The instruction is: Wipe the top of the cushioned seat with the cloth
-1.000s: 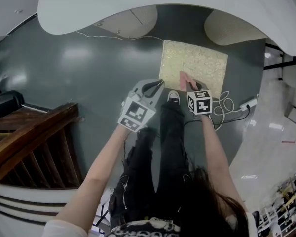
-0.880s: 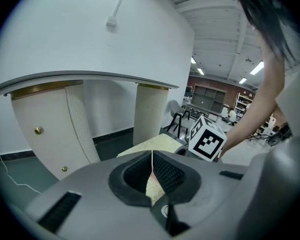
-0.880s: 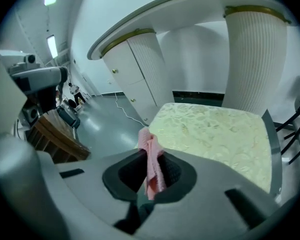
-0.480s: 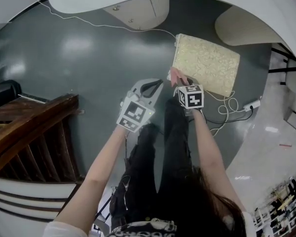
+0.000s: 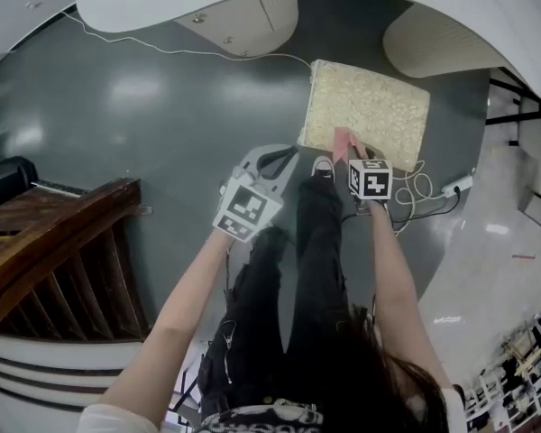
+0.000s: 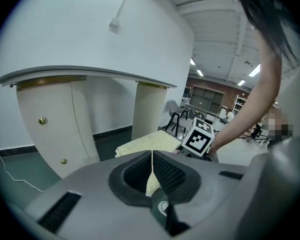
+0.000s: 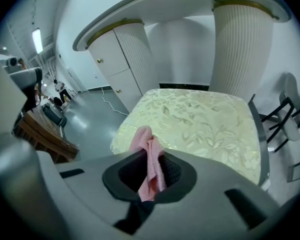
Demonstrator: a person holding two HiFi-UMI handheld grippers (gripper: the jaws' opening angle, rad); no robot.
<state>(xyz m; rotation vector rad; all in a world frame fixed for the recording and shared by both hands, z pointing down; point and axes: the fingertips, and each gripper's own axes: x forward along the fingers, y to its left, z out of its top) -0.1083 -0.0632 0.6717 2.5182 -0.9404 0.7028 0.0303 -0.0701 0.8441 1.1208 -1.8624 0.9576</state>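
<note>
The right tool is clenched on a crumpled pink cloth, pinching it at its middle so that a loose bunch sticks out past the jaws as a wiping pad. In the head view that tool sits at the near edge of the pale gold, floral-patterned cushioned seat, which stands on the glossy grey floor beside a white cabinet. The cloth appears to rest on or just above the seat's top; contact cannot be confirmed. The left tool hangs off to the seat's left over the floor, jaws pressed together on nothing, likely kept clear of the stroke.
</note>
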